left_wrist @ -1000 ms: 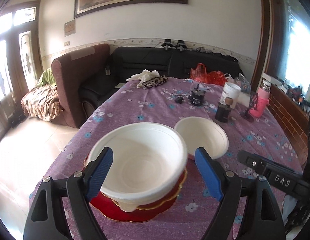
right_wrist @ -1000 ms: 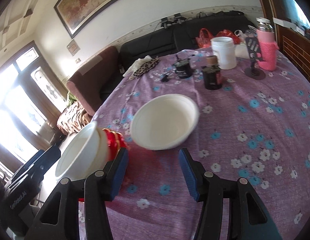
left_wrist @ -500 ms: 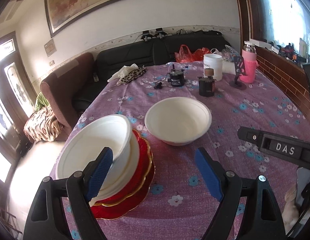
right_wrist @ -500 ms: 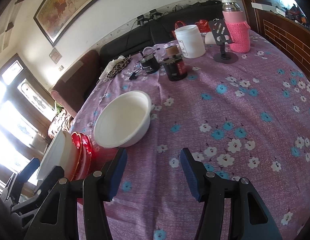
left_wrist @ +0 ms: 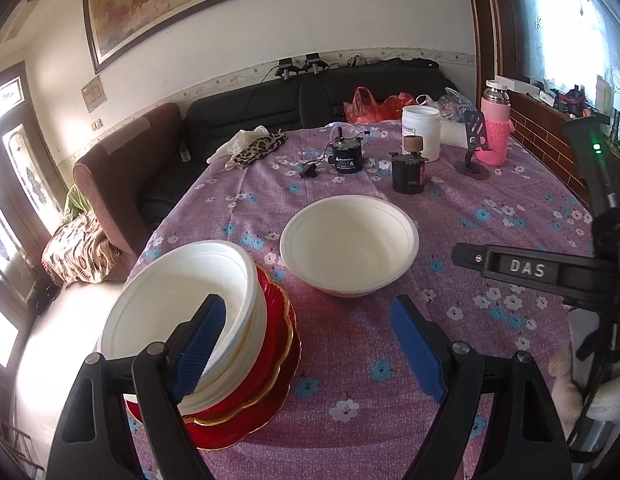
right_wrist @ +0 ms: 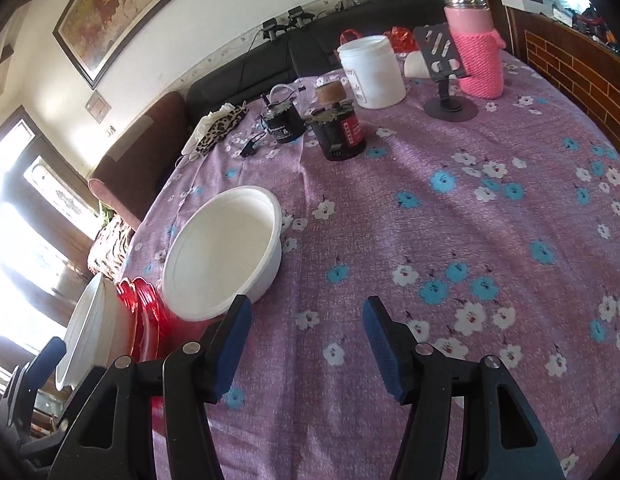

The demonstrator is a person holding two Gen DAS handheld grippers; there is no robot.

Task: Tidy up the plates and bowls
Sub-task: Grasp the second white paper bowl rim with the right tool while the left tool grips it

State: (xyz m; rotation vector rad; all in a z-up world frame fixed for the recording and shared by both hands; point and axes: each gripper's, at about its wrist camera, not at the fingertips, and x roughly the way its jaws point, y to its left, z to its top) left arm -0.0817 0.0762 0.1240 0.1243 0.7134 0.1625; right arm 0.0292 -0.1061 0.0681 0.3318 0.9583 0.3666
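1. Stack: red plates (left_wrist: 270, 364) at the near left edge of the table (left_wrist: 490, 208), with a white bowl (left_wrist: 182, 304) nested on top.
2. Loose bowl (left_wrist: 350, 248): second white bowl, upright on the purple floral cloth, just right of the stack, apart from it as far as I can tell.
3. Left gripper (left_wrist: 310, 344): jaws wide apart, nothing held; its left pad sits in front of the stacked bowl's rim, contact not clear.
4. Right gripper (right_wrist: 306, 340): jaws have just been opening, nothing between them; its left pad lies beside the loose bowl's near rim.
5. Judgement: step in hand is fetching the loose bowl.
6. Next move calls for straddling its rim, closing, lifting it clear and nesting it in the stacked bowl.
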